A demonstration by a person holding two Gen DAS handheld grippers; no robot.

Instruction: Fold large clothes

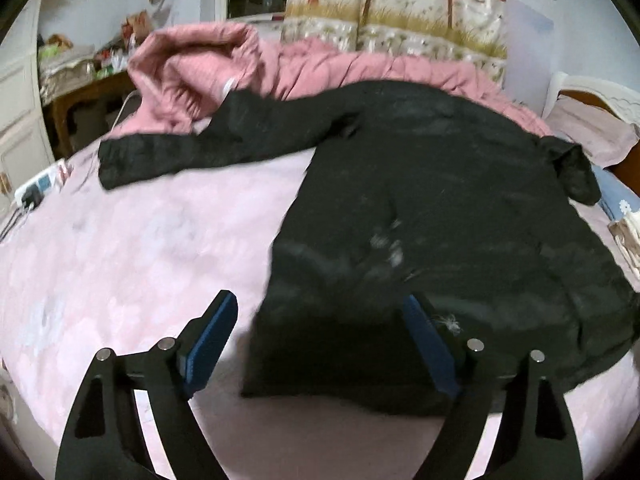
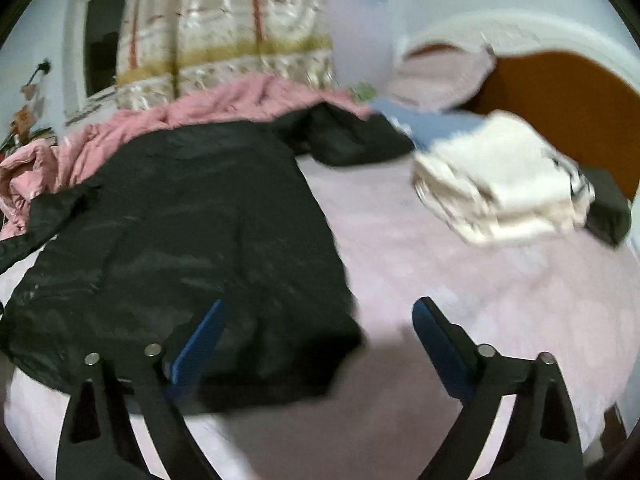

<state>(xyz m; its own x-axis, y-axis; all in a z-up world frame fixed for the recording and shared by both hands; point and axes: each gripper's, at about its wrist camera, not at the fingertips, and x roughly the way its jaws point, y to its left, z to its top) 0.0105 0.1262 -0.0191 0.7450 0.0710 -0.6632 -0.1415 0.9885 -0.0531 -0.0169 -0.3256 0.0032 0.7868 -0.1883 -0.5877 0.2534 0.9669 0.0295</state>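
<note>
A large black jacket (image 1: 420, 208) lies spread on a pink bed sheet (image 1: 140, 248), one sleeve stretched out to the left. It also shows in the right wrist view (image 2: 192, 220). My left gripper (image 1: 320, 320) is open and empty, hovering over the jacket's lower left hem corner. My right gripper (image 2: 320, 320) is open and empty over the jacket's lower right hem corner, its left finger above the fabric and its right finger above the sheet.
A rumpled pink quilt (image 1: 224, 68) lies along the bed's far side. A folded stack of white clothes (image 2: 504, 184) and a dark item sit by the brown headboard (image 2: 560, 92). A power strip (image 1: 40, 188) lies at the bed's left edge. Curtains hang behind.
</note>
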